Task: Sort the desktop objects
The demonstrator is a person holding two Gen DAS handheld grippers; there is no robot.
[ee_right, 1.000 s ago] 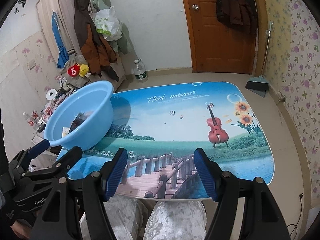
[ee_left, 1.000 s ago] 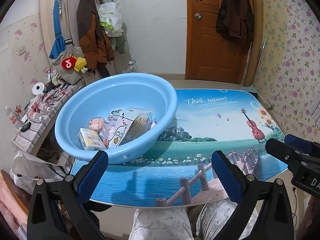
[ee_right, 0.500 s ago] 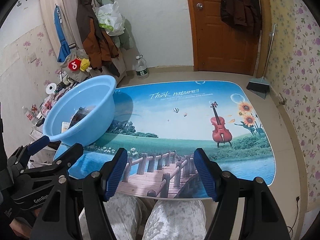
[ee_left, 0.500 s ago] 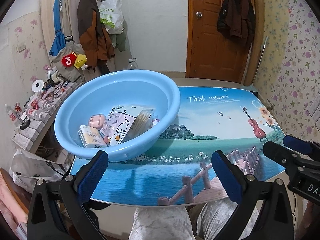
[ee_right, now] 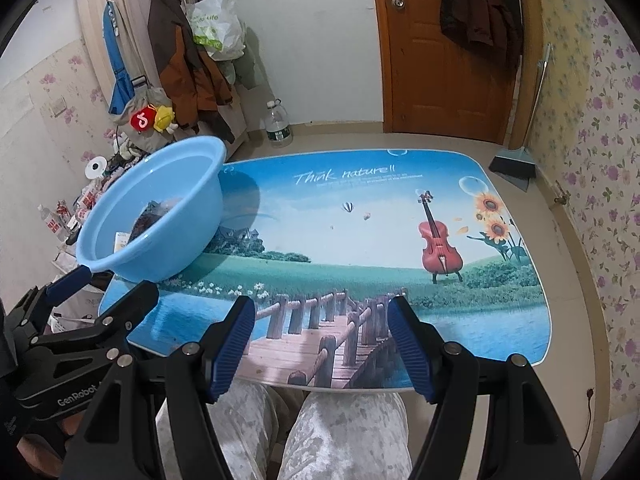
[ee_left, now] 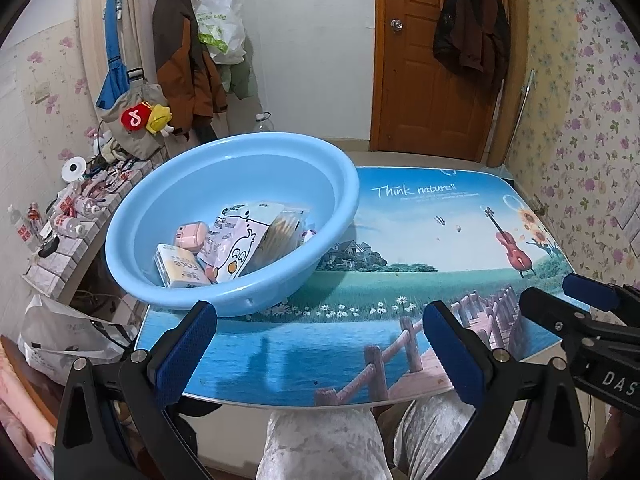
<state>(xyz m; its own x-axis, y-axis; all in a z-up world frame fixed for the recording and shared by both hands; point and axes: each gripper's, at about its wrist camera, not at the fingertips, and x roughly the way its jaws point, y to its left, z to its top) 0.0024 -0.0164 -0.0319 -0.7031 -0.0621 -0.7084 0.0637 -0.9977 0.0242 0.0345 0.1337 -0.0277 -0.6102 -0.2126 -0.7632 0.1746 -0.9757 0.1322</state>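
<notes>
A light blue basin (ee_left: 280,160) stands at the table's left side and also shows in the right wrist view (ee_right: 188,196). In it lie a yellow tissue pack (ee_left: 182,270), a pink case (ee_left: 191,234), a white duck-print pouch (ee_left: 240,240) and a cotton swab pack (ee_left: 282,234). My left gripper (ee_left: 320,346) is open and empty, above the table's near edge in front of the basin. My right gripper (ee_right: 322,346) is open and empty over the near edge, right of the left one. The table (ee_right: 380,216) carries a printed landscape.
A low shelf (ee_left: 76,224) with bottles and clutter runs left of the table. A white bag (ee_left: 68,340) lies on the floor below it. Coats hang on the back wall. A water bottle (ee_right: 278,124) and a broom (ee_right: 516,160) stand on the floor behind the table.
Both grippers have risen and drawn back slightly toward me; the basin and table sit a little lower and farther in view. Both stay open. Nothing on the table moved.
</notes>
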